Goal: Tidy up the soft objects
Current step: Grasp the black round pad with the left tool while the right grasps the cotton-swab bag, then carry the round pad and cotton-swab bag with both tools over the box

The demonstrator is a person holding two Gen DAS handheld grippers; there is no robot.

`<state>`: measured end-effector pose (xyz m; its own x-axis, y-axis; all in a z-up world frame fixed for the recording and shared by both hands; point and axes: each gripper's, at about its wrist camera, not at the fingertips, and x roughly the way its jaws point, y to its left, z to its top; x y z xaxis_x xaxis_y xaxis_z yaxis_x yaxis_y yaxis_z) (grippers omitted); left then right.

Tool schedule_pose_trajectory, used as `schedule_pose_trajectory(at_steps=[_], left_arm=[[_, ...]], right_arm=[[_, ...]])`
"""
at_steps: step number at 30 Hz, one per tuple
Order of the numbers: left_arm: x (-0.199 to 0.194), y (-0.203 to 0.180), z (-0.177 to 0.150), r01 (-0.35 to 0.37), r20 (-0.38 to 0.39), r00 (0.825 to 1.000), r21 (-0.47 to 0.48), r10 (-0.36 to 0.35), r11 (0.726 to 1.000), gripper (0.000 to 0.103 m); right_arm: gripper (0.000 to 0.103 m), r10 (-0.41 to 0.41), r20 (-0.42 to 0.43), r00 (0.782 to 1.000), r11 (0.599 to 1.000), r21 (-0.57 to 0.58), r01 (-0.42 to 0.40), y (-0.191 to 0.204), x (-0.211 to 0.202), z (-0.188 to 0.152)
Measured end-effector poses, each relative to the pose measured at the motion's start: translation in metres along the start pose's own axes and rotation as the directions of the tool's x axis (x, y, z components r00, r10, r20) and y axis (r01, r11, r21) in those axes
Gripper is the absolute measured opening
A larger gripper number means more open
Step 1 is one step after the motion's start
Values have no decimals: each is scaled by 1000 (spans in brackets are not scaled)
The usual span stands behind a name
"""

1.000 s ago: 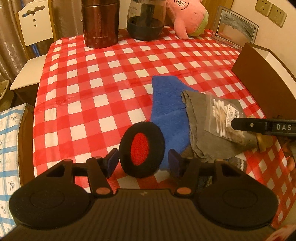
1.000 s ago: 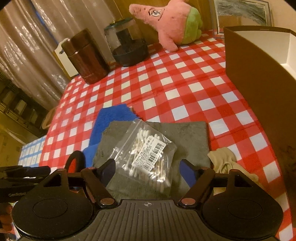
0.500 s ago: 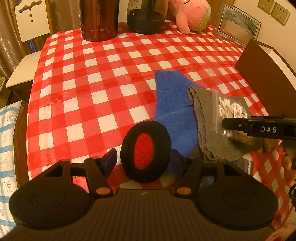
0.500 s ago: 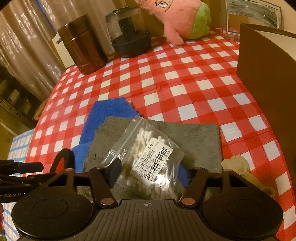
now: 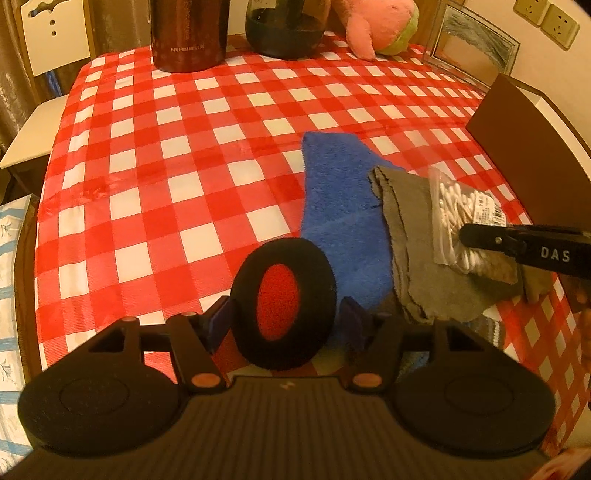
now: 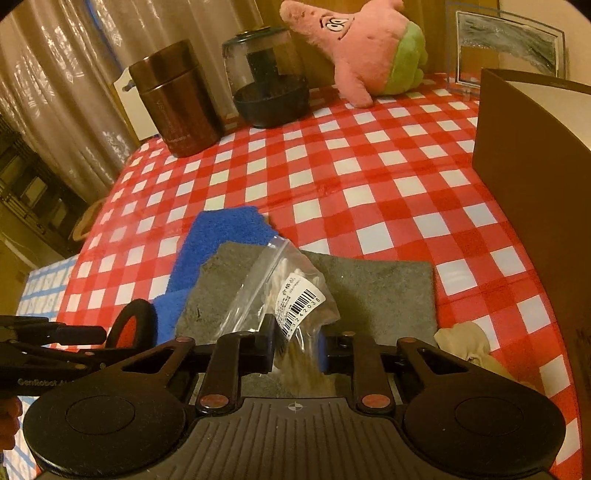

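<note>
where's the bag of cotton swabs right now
The swab bag sits low and central in the right wrist view, pinched in the right gripper over the grey cloth, with the blue towel to its left.

The top edge crops the brown canister [image 5: 190,35] and dark jar [image 5: 286,27]; the bag's label print [image 6: 301,304] is unreadably small.

black ribbed gripper [image 5: 284,325], blue pads [image 5: 218,321], copper screws

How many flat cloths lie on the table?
2: a blue cloth on the checked table, and a grey cloth overlapping its edge, under the cotton-swab bag. More may be hidden.
</note>
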<state>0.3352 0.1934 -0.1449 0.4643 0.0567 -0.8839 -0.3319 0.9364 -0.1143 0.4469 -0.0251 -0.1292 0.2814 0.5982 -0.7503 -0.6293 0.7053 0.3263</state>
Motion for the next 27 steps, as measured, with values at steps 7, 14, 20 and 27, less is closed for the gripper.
schedule_pose_trajectory(at_steps=[7, 14, 20, 27], left_arm=[[9, -1, 6, -8, 6, 1000, 9, 8, 1000, 63], [18, 5, 5, 5, -3, 1000, -13, -5, 1000, 67], [16, 1, 1, 0, 18, 1000, 17, -1, 1000, 64], [11, -1, -2, -13, 33, 999, 41, 12, 999, 62]], right_arm=[[22, 1, -14, 1000, 1000, 16, -1, -2, 1, -1], [22, -3, -12, 1000, 1000, 14, 3, -1, 0, -2], [22, -9, -16, 1000, 1000, 20, 10, -3, 0, -3], [22, -10, -9, 1000, 1000, 13, 10, -3, -3, -3]])
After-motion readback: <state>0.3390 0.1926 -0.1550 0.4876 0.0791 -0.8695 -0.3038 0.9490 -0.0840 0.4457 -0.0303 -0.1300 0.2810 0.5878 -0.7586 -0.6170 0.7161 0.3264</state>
